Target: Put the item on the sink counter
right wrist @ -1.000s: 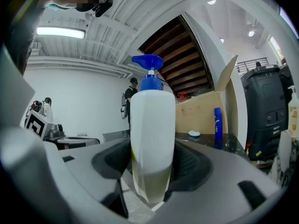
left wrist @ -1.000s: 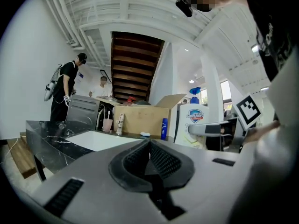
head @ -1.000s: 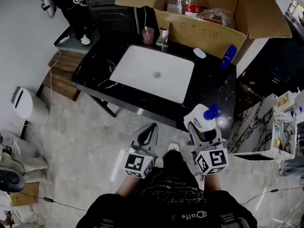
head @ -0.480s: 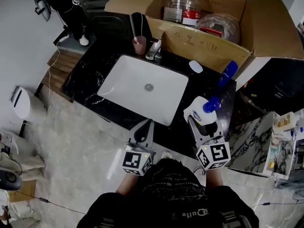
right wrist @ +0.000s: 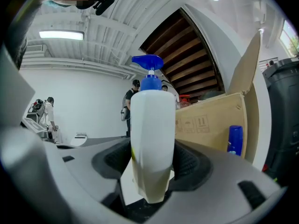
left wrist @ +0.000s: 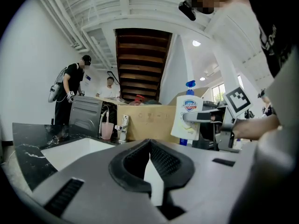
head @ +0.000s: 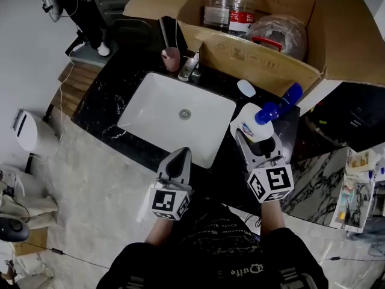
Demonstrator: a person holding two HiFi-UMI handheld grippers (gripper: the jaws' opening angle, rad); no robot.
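A white hand-wash bottle [head: 252, 127] with a blue pump top stands upright between the jaws of my right gripper [head: 257, 138], which is shut on its body; in the right gripper view the bottle [right wrist: 152, 134] fills the gap between the pads. It hangs over the black marble sink counter [head: 274, 131], just right of the white basin [head: 180, 116]. My left gripper [head: 179, 155] is over the counter's front edge by the basin, its jaws shut on nothing [left wrist: 149, 143]. The left gripper view shows the bottle [left wrist: 186, 120] to its right.
An open cardboard box [head: 264, 59] with plastic bottles stands along the back of the counter. A blue bottle [head: 293, 93], a white oval dish [head: 245, 88], the faucet [head: 191, 66] and a pink cup [head: 171, 58] stand behind the basin. A person [head: 81, 5] stands far left.
Both grippers have moved forward from the floor side to over the counter. The bottle travelled with the right gripper and now hangs beside the basin.
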